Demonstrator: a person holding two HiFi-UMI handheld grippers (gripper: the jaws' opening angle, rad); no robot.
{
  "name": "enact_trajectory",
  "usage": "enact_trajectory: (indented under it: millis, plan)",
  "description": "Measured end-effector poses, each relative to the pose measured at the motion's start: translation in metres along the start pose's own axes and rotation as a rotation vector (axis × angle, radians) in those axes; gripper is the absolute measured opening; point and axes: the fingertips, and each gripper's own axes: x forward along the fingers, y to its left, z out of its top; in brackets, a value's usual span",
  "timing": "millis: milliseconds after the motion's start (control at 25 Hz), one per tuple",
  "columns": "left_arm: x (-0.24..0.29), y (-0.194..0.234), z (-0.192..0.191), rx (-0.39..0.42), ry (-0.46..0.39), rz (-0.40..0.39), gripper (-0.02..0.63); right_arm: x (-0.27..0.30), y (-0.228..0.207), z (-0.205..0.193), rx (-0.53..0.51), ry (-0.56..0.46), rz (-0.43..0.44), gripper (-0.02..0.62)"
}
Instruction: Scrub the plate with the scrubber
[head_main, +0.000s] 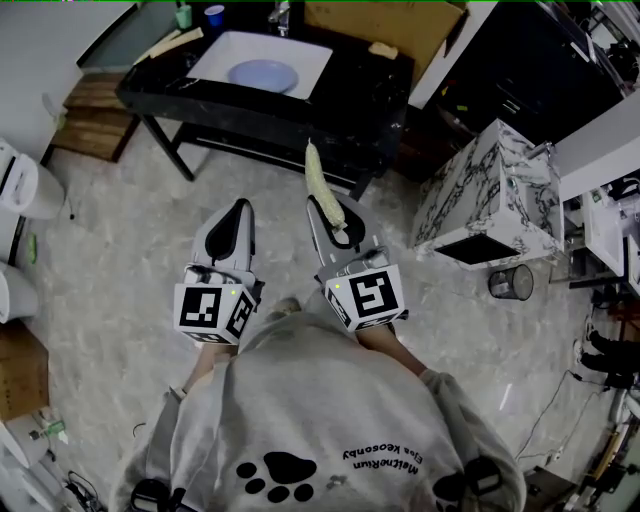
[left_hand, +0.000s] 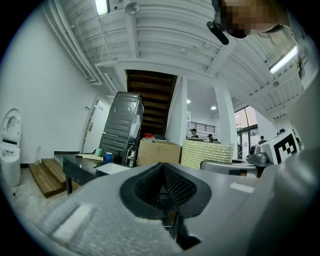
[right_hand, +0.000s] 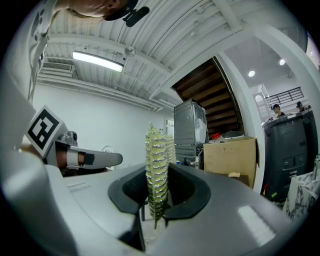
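Observation:
A pale blue plate (head_main: 262, 75) lies in a white basin (head_main: 310, 60) on the black table (head_main: 250, 110) ahead of me. My right gripper (head_main: 338, 232) is shut on a long yellow-green scrubber (head_main: 322, 185) that sticks out forward, well short of the table. In the right gripper view the scrubber (right_hand: 157, 170) stands upright between the jaws of the right gripper (right_hand: 157, 195). My left gripper (head_main: 238, 208) is beside it, shut and empty; in its own view the left gripper (left_hand: 165, 186) has its jaws together with nothing between them, and the scrubber (left_hand: 207, 154) shows at the right.
A marble-patterned box (head_main: 490, 200) and a mesh bin (head_main: 510, 283) stand on the floor to the right. A cardboard box (head_main: 385, 25) sits behind the table. Wooden steps (head_main: 95, 115) and a toilet (head_main: 25, 185) are at the left. Two cups (head_main: 214, 15) stand on the table's far edge.

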Motion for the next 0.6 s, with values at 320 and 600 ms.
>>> enact_trajectory:
  millis: [320,600]
  plan:
    - [0.010,0.010,-0.010,-0.016,0.015,0.001,0.003,0.016,-0.001,-0.015,0.019,0.032,0.012,0.072]
    - [0.029,0.032,-0.016,-0.028,0.012,0.041,0.003,0.049,-0.008,-0.023,0.021,0.030,0.056,0.072]
